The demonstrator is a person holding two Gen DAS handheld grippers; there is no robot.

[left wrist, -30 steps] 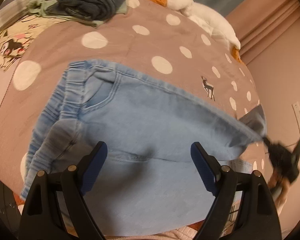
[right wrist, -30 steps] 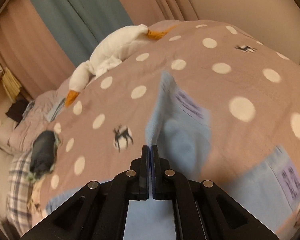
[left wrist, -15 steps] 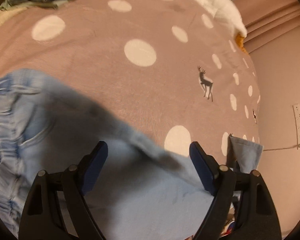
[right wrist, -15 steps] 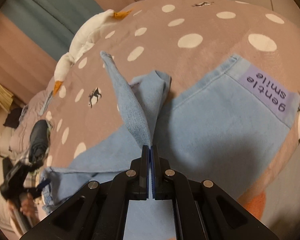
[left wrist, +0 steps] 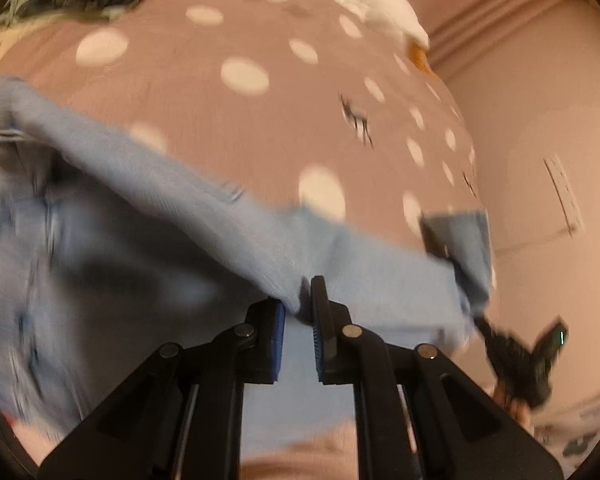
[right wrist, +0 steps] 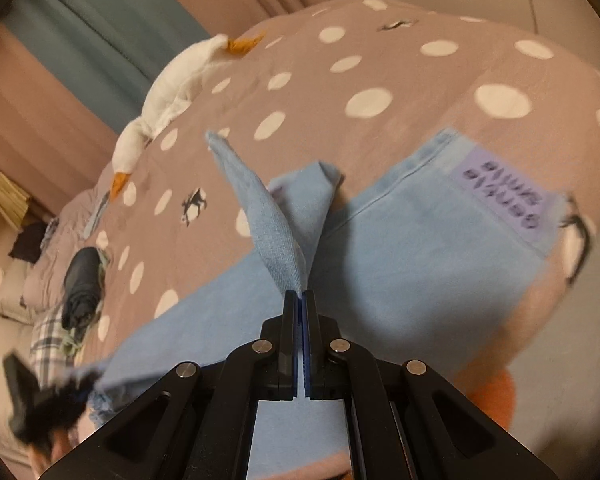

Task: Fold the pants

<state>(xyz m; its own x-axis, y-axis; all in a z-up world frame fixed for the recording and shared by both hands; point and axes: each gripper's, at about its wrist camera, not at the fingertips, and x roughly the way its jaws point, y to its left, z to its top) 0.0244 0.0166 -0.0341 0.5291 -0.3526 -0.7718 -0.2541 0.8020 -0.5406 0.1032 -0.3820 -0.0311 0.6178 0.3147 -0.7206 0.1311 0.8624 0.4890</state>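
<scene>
- Bed (left wrist: 204, 92): brown cover with white dots and small deer prints; curtains (right wrist: 72, 40) and wall behind.
- Pants (right wrist: 412, 264): light blue denim, spread on the bed; lilac label (right wrist: 508, 196) seen only in the right wrist view, blurred waistband end (left wrist: 8, 152) only in the left.
- Plush goose (right wrist: 168, 96): white, lying at the bed's far edge.
- Dark clothes (right wrist: 82, 284): heaped on a plaid cloth.
- Left claw (left wrist: 298, 312): jaws have just closed, narrow, pinching a raised pants edge.
- Right claw (right wrist: 300, 300): clamped on a pants fold standing up.
</scene>
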